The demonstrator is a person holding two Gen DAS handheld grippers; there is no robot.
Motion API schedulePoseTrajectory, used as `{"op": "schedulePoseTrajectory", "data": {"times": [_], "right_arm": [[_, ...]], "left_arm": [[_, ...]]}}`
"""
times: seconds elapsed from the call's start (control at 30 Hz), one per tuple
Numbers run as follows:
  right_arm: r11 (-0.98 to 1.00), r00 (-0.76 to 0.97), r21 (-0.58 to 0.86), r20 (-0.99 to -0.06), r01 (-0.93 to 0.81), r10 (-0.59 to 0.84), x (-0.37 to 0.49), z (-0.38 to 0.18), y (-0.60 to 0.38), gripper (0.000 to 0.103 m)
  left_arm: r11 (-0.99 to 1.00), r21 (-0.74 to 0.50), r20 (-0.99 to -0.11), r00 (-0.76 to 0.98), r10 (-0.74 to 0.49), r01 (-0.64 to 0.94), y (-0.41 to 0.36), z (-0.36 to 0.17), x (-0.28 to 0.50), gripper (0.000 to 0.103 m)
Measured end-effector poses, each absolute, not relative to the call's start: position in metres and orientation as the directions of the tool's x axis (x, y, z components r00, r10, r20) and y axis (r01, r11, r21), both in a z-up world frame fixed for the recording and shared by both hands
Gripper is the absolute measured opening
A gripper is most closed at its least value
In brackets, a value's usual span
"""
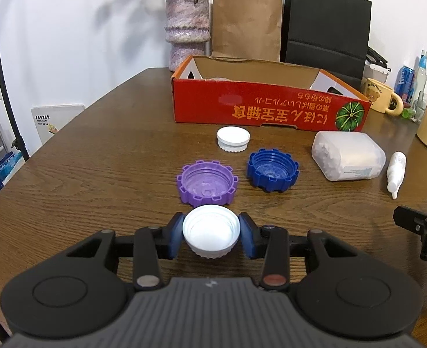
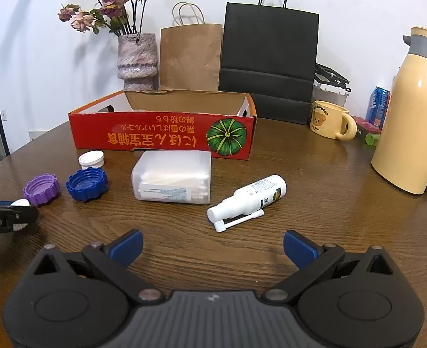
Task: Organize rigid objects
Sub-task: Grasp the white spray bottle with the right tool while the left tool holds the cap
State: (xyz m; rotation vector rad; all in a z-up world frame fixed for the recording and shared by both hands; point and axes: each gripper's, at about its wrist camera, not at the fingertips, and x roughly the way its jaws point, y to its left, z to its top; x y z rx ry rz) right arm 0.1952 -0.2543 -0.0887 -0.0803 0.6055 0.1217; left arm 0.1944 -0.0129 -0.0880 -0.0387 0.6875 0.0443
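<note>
**Reader:** Where the left gripper point(image 1: 211, 233) meets its load, what does the left wrist view show?

**Legend:** Both blue pads point(image 1: 176, 239) press the sides of a white cap point(image 1: 211, 232), which sits open side up, low over the wooden table point(image 1: 97, 159). The jaws are clamped on it. Whether the cap touches the tabletop cannot be told.

**Reader:** And the right gripper point(image 2: 213, 245)?

**Legend:** Its pads stand wide apart with only bare wood between them; it pinches nothing.

**Reader:** What lies just beyond each?

**Legend:** Directly past the held cap rests a purple cap point(image 1: 207, 182), open side up. To that cap's right is a blue cap point(image 1: 273, 169), also open side up, and farther back a second white cap point(image 1: 233, 138), closed side up. Ahead of the right gripper lies a white spray bottle point(image 2: 249, 198) on its side, nozzle toward the camera; left of it, a translucent box of cotton swabs point(image 2: 171, 180).

**Reader:** And behind these?

**Legend:** A red cardboard box point(image 2: 161, 136), open-topped and printed with a green pumpkin, stands near the caps and the swab box. Behind it are a vase of dried flowers point(image 2: 137, 58), a brown paper bag point(image 2: 190, 55) and a black paper bag point(image 2: 268, 49). A yellow mug point(image 2: 329, 123) and a cream thermos point(image 2: 410, 116) stand at the right.
</note>
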Motion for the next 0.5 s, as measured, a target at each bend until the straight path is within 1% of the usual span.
{"op": "schedulePoseTrajectory", "data": {"times": [0.5], "right_arm": [[0.978, 0.812, -0.05, -0.567, -0.203, 0.14, 0.211, -0.084, -0.282, 0.103]], "left_arm": [[1.0, -0.001, -0.607, 0.795, 0.024, -0.031, -0.033, -0.075, 0.192, 0.041]]}}
